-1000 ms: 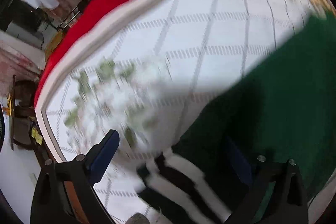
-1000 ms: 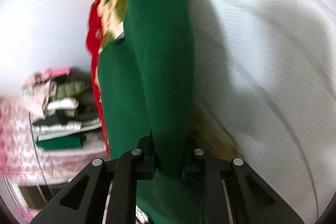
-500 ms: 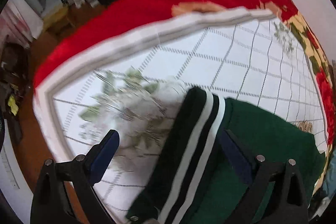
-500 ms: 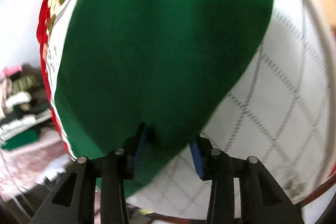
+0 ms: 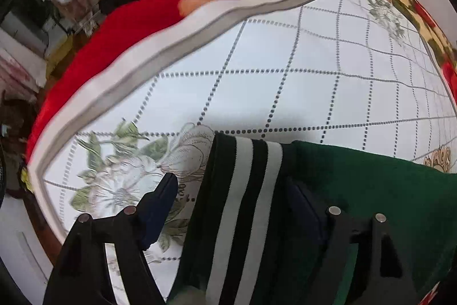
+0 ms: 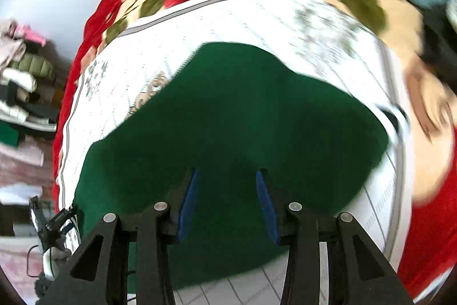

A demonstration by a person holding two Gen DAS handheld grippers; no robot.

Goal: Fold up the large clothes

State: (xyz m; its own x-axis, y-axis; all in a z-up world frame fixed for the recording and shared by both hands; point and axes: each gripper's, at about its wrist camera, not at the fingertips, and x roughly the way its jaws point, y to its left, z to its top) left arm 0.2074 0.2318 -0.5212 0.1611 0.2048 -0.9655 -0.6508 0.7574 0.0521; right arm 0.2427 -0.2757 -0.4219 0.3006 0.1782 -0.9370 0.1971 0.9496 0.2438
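Left gripper (image 5: 228, 190) just narrowing, jaws apart astride striped cuff (image 5: 242, 190); right gripper (image 6: 227, 190) just widening, parted above green garment (image 6: 228, 110), bedsheet (image 5: 285, 93) lying bare beyond.

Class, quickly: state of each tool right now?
Left tool: open, just been closing around the striped cuff.
Right tool: open, just opened, above the green garment.
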